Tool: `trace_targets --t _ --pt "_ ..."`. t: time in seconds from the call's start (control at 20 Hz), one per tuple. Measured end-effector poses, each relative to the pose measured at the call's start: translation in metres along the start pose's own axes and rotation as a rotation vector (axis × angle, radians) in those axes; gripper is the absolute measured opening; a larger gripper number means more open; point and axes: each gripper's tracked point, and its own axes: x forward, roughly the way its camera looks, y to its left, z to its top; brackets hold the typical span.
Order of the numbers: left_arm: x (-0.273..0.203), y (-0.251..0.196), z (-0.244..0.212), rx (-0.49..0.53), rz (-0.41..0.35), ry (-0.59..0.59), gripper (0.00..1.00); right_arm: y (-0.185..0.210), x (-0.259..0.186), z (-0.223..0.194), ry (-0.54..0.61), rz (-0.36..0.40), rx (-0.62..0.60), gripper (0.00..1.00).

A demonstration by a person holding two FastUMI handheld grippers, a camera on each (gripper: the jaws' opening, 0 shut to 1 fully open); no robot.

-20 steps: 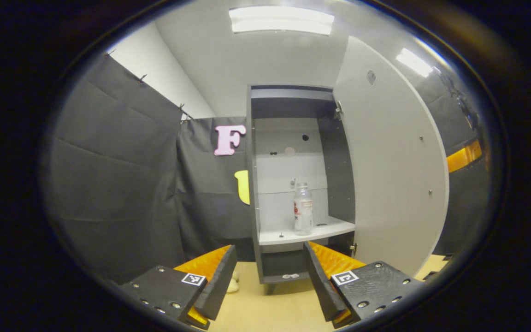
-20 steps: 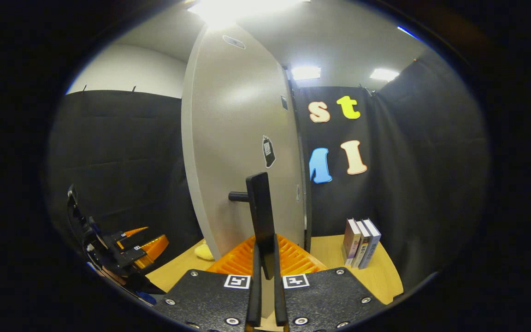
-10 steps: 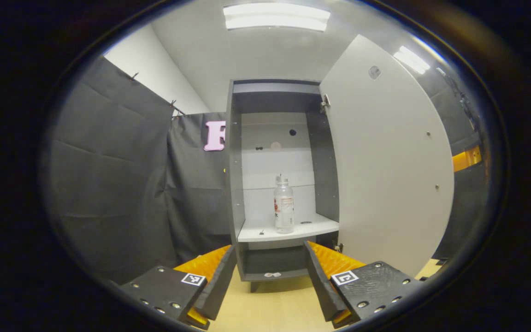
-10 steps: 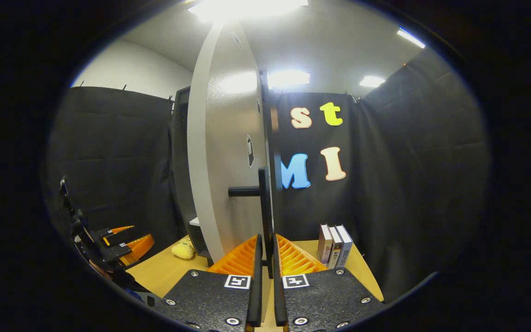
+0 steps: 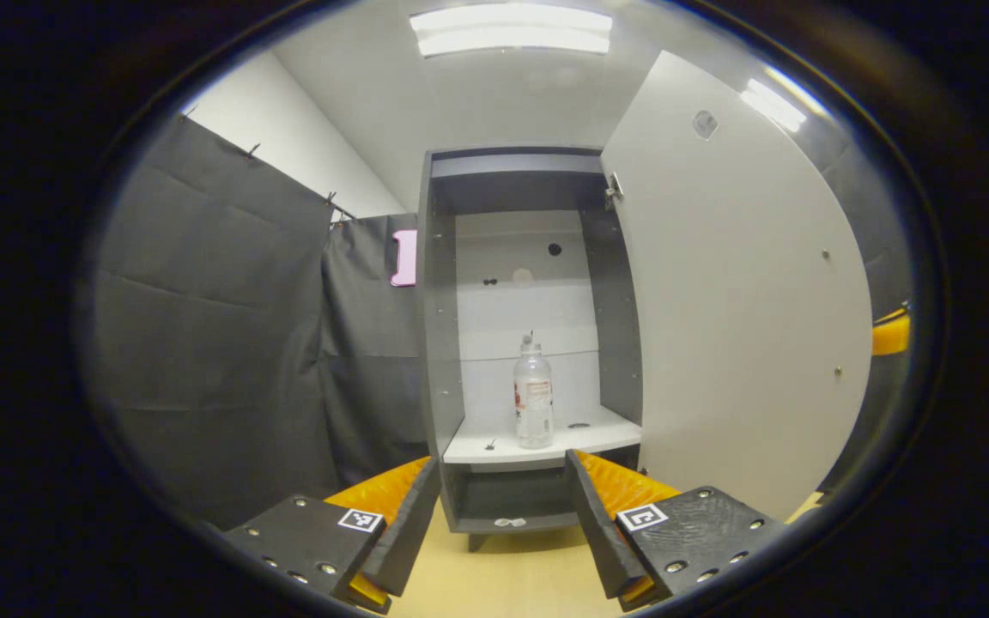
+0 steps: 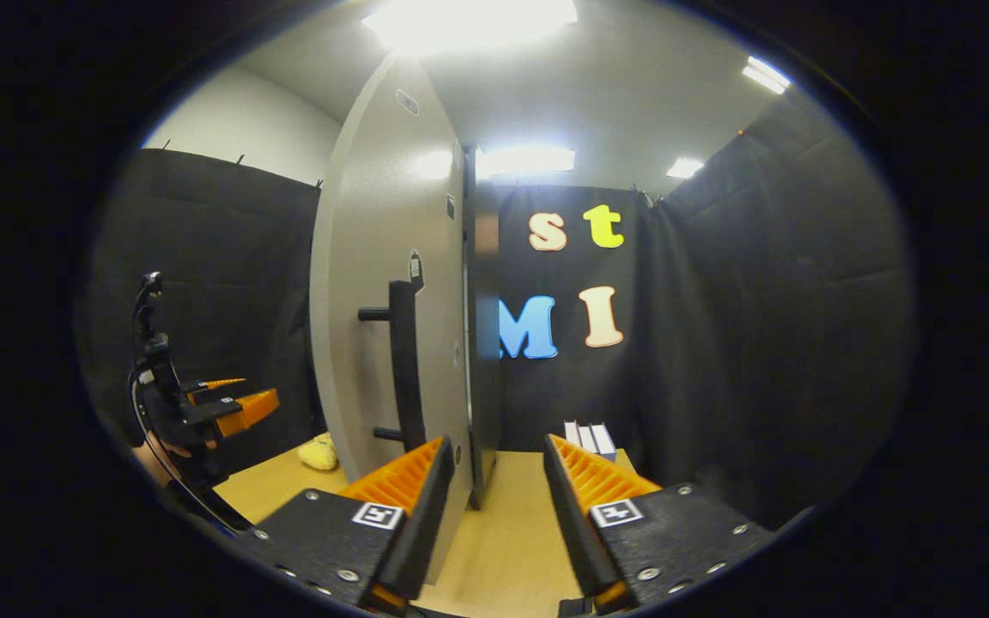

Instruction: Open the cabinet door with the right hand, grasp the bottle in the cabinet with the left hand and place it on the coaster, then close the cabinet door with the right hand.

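Left gripper view: low over the tabletop, facing straight into the open cabinet, some way off.
Right gripper view: low, near the door, facing its handle side and edge.
Shared: the door, tabletop.

Right tongs, clamped on the door handle a second ago, now stand parted and clear of it, the handle lying to their left. The cabinet door has swung wider open. Left tongs now face the bottle squarely, drawn slightly nearer.
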Motion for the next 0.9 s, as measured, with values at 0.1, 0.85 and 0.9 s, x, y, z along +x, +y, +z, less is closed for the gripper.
trace_targets --t 0.1,0.85,0.9 --pt "0.019 -0.003 0.004 -0.017 -0.012 0.003 0.88 -0.019 -0.001 -0.008 0.0 -0.059 0.008 0.96" --pt "0.208 -0.038 0.011 -0.073 -0.229 0.029 0.83 -0.081 0.0 -0.055 0.087 -0.391 0.064 0.96" --pt "0.22 -0.04 0.005 -0.07 -0.239 0.035 0.83 -0.083 0.004 -0.057 0.094 -0.41 0.064 0.97"
